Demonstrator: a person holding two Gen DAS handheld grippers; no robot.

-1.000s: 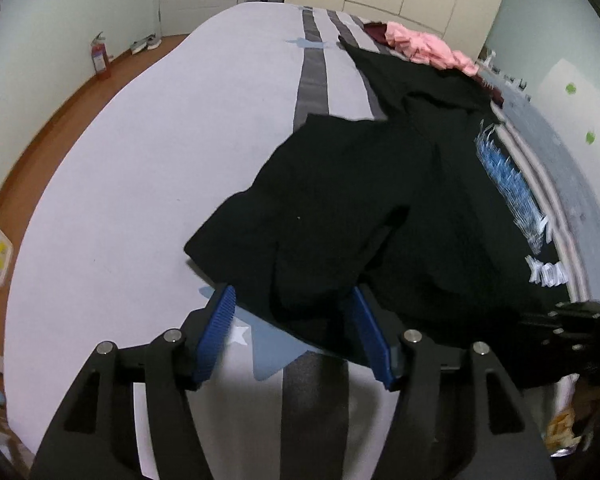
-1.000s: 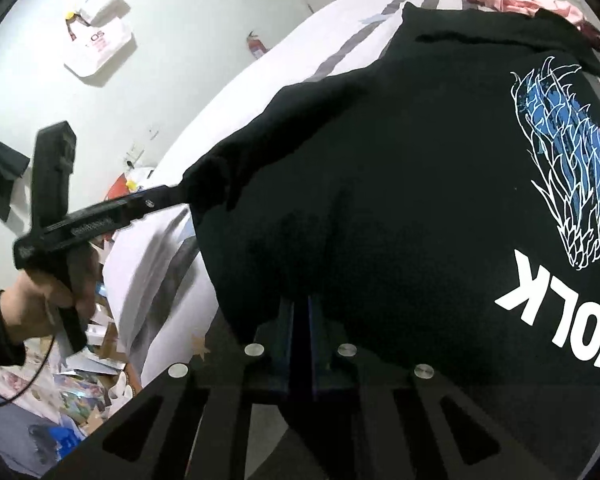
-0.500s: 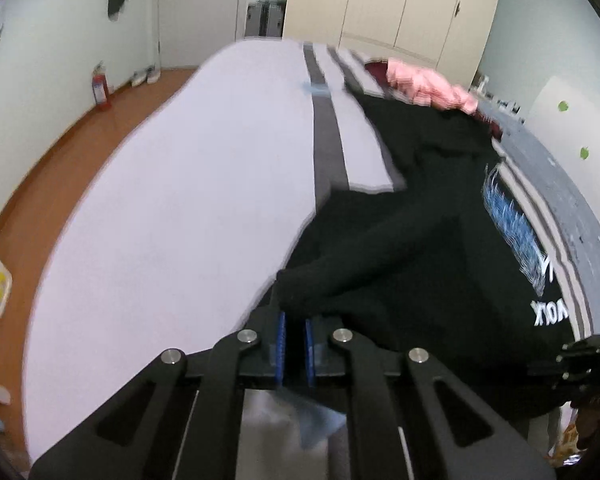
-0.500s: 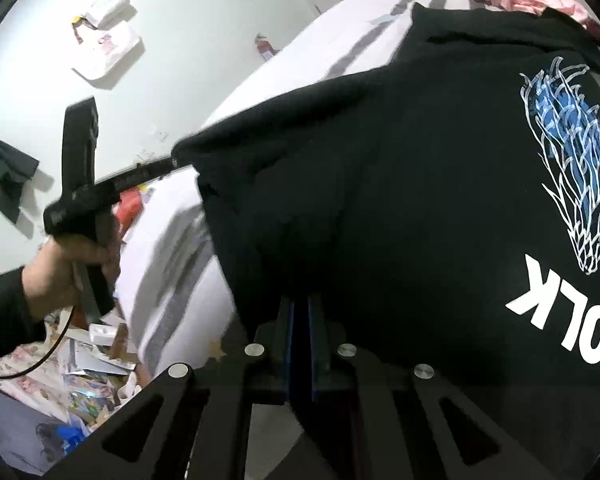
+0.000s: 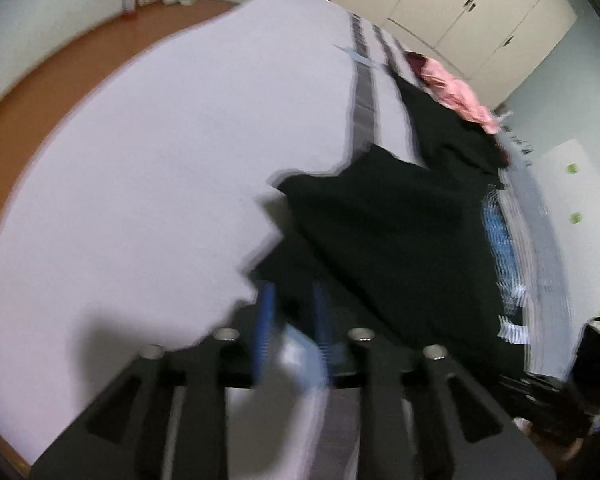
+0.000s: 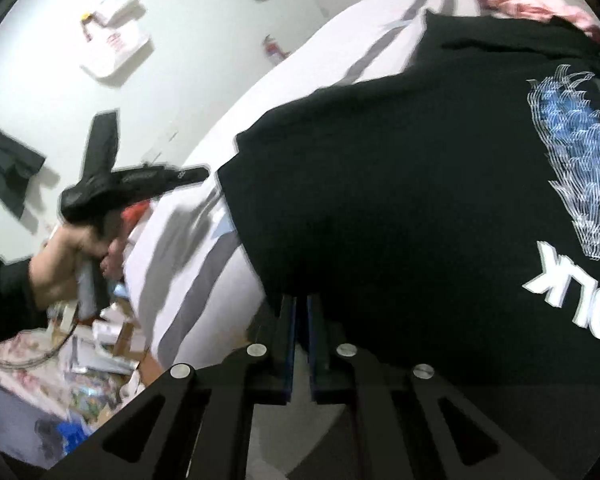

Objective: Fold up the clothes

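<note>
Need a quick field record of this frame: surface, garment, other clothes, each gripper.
surface: bed, white cover with grey stripes
garment: black shirt on the bed, blue-white print and white lettering facing up
other clothes: pink garment at the far end of the bed
left gripper: jaws apart, at the shirt's edge, view blurred; no clear grip
right gripper: jaws nearly together, at the shirt's near edge; grip not clear
left hand: holds the left gripper's handle beside the bed
</note>
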